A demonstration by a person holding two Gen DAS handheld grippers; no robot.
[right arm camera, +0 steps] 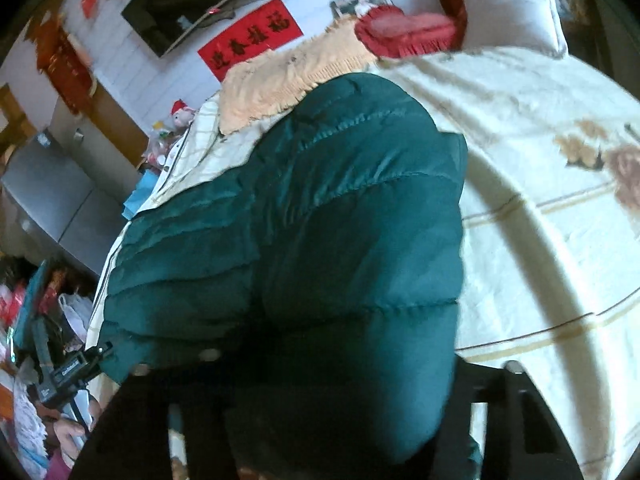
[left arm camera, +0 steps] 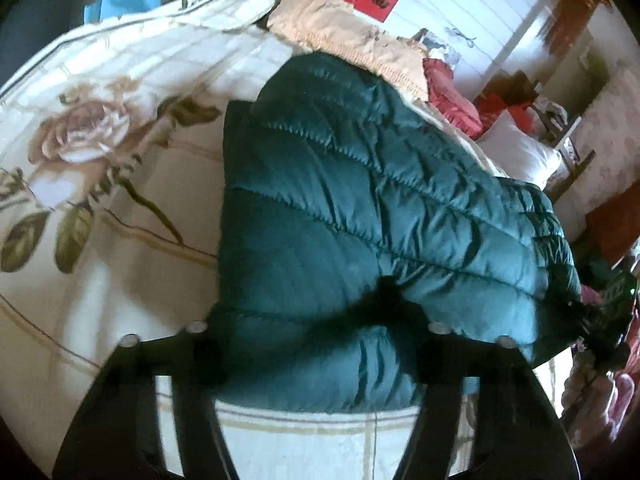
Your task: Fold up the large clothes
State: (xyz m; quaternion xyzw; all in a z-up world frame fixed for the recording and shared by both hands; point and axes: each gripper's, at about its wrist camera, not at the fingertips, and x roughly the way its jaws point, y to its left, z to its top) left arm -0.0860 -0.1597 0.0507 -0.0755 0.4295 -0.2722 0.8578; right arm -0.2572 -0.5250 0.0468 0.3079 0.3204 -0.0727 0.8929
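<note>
A dark green quilted puffer jacket (left arm camera: 360,208) lies on a cream floral bedspread (left arm camera: 100,140). My left gripper (left arm camera: 316,340) has its black fingers wide apart around the jacket's near edge, with puffy fabric bulging between them. The jacket also fills the right wrist view (right arm camera: 340,240). My right gripper (right arm camera: 328,380) is spread around the jacket's near end, and the fabric hides its fingertips. The other gripper shows at the edge of each view, at the jacket's far corner (left arm camera: 600,320) (right arm camera: 68,376).
A peach fringed blanket (left arm camera: 344,36) and a red cushion (left arm camera: 448,96) lie beyond the jacket, with a white pillow (left arm camera: 520,152) beside them. A red banner (right arm camera: 252,48) hangs on the white wall. Cluttered items sit beside the bed (right arm camera: 24,320).
</note>
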